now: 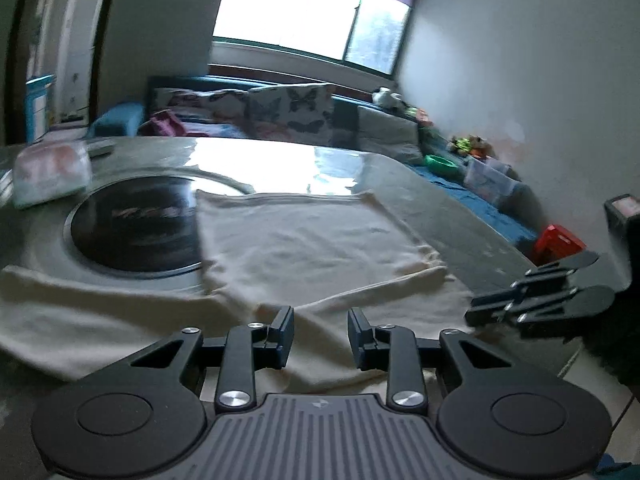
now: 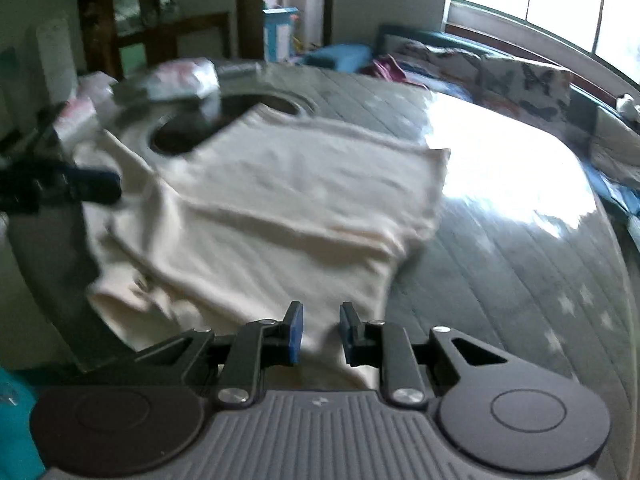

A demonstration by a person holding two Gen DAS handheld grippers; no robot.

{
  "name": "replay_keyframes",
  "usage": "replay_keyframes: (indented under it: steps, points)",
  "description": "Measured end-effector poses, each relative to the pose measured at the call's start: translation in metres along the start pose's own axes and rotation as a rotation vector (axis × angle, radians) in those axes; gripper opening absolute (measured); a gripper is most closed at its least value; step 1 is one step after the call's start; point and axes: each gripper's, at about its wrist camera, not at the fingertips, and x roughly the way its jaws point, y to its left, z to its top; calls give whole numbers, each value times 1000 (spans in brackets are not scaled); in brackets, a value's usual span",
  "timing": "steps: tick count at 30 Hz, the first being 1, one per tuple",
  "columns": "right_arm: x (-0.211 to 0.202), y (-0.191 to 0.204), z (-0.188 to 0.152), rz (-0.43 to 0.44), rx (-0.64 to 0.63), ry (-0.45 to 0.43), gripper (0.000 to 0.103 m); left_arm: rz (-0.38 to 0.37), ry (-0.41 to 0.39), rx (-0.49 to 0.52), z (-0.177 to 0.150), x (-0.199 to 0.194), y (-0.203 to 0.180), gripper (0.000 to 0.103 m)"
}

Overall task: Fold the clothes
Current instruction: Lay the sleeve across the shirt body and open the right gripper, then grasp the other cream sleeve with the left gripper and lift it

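Note:
A cream garment lies partly folded on a grey glossy table, one layer doubled over the rest. In the left wrist view my left gripper stands open just above the garment's near edge, nothing between its fingers. The right gripper shows at the right of that view, over the cloth's corner. In the right wrist view the same cream garment spreads ahead, and my right gripper is open over its near edge. The left gripper appears blurred at the far left.
A dark round inset sits in the table, partly under the cloth. A plastic-wrapped package lies at the table's far left. Beyond are a bench with butterfly cushions, toys and bins, and a bright window.

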Motion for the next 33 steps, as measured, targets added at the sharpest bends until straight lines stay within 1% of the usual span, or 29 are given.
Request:
replay_keyframes:
  steps: [3, 5, 6, 9, 11, 14, 18, 21, 24, 26, 27, 30, 33]
  points:
    - [-1, -6, -9, -5, 24, 15, 19, -21, 27, 13, 0, 16, -8, 31]
    - [-5, -7, -9, -13, 20, 21, 19, -14, 54, 13, -3, 24, -7, 31]
    - [-7, -6, -5, -15, 8, 15, 19, -11, 67, 13, -5, 29, -7, 31]
    - [-12, -4, 13, -16, -32, -52, 19, -1, 79, 3, -10, 30, -3, 31]
    - [-6, -5, 26, -5, -39, -82, 19, 5, 87, -4, -13, 30, -1, 30]
    - [13, -6, 40, -2, -68, -102, 19, 14, 92, -13, -17, 29, 1, 30]
    - [48, -15, 43, -47, -69, -58, 19, 37, 80, -6, -19, 23, 4, 30]
    - [51, -23, 40, -47, -50, -65, 19, 54, 78, -5, -21, 18, 7, 30]
    - [48, -20, 40, -87, -69, -70, 19, 64, 73, -5, -21, 14, 7, 30]
    - [43, -15, 41, -75, -80, -79, 19, 76, 67, -14, -20, 11, 8, 30]
    - [40, -11, 42, -50, -84, -85, 19, 96, 61, -28, -19, 9, 13, 30]
    - [34, 6, 48, 51, -104, -90, 19, 156, 43, -70, -16, 1, 26, 31]
    - [35, 32, 54, 161, -157, -86, 19, 215, 24, -112, -14, -7, 40, 31]
